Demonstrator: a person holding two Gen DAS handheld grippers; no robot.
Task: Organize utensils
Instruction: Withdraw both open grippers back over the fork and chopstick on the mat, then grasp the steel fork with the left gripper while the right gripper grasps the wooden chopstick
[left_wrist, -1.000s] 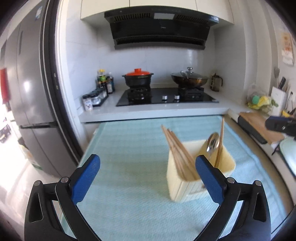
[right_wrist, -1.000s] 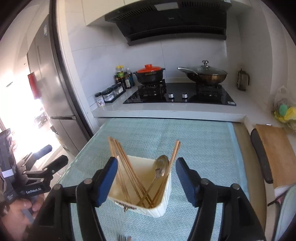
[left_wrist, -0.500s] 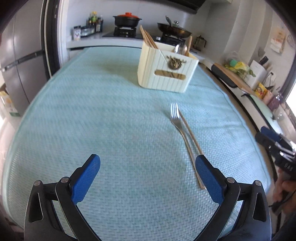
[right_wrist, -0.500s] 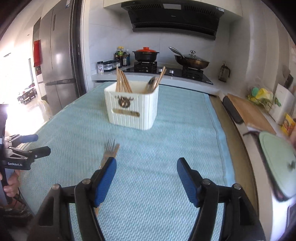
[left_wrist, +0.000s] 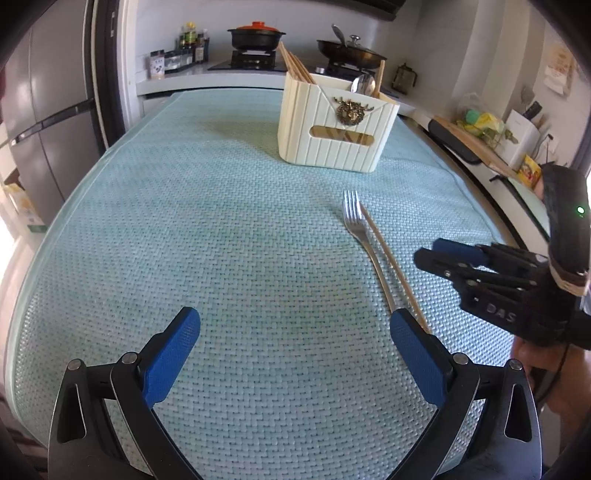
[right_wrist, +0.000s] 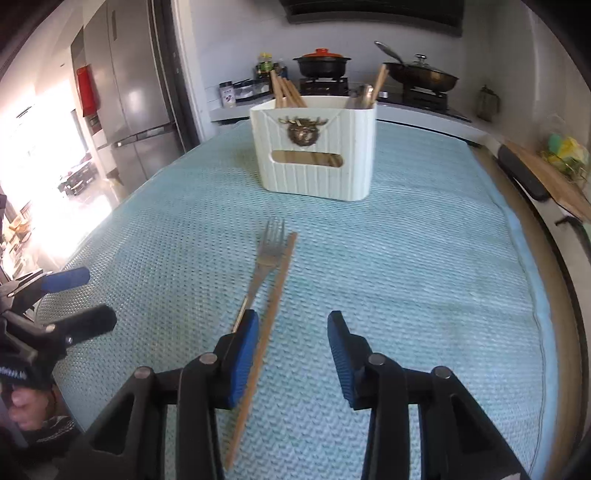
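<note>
The right claw (right_wrist: 291, 354), jaws half-spread, just narrowing and holding nothing, hangs over the chopstick (right_wrist: 275, 291) lying beside the fork (right_wrist: 264, 266) short of the caddy (right_wrist: 314, 147), so it risks pinching both together.

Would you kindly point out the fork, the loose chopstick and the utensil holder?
fork (right_wrist: 269, 258): right wrist view, neck below the tines.
chopstick (right_wrist: 279, 284): right wrist view, upper shaft.
utensil holder (left_wrist: 334, 147): left wrist view, ribbed front wall.
</note>
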